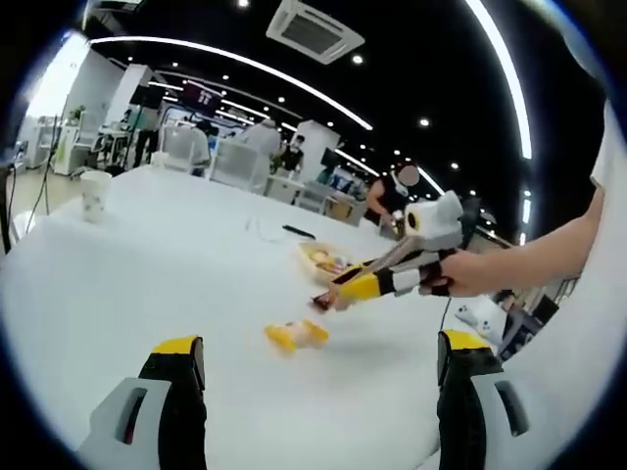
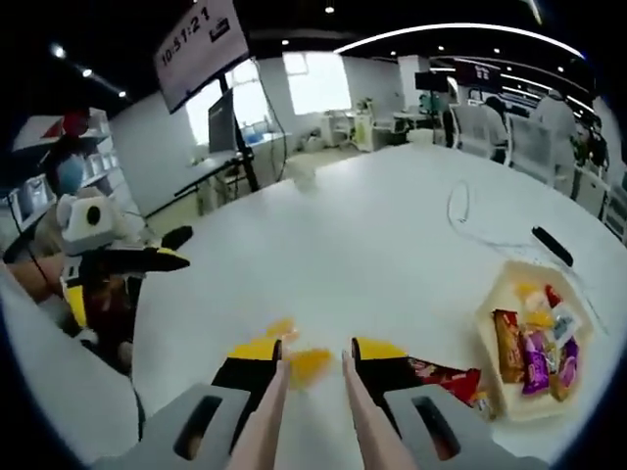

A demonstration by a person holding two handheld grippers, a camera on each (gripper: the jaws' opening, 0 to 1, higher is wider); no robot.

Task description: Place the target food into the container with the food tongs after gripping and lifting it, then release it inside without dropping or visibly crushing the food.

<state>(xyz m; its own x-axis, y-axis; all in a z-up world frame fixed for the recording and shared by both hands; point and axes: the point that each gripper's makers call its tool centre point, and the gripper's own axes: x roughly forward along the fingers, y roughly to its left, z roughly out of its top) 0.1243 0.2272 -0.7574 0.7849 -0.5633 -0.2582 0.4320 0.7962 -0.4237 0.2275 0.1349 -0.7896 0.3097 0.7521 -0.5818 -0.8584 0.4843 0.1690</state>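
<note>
while the right gripper (image 2: 312,367) holds the food tongs (image 2: 313,416), tips narrowly apart over the yellow snack (image 2: 310,364) on the white table (image 2: 372,245) | left gripper (image 1: 318,367) wide, empty | container (image 2: 531,338) well apart | risk: hard squeeze crushes snack, loose grip drops it

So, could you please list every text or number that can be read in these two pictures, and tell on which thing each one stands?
"10:51:21": on the hanging screen, upper left in the right gripper view; the last digits are uncertain.
Screen's small second line: too blurred to read.
Snack wrappers in the tray: print too small to read.
Distant hanging screen in the left gripper view: unreadable.
</note>
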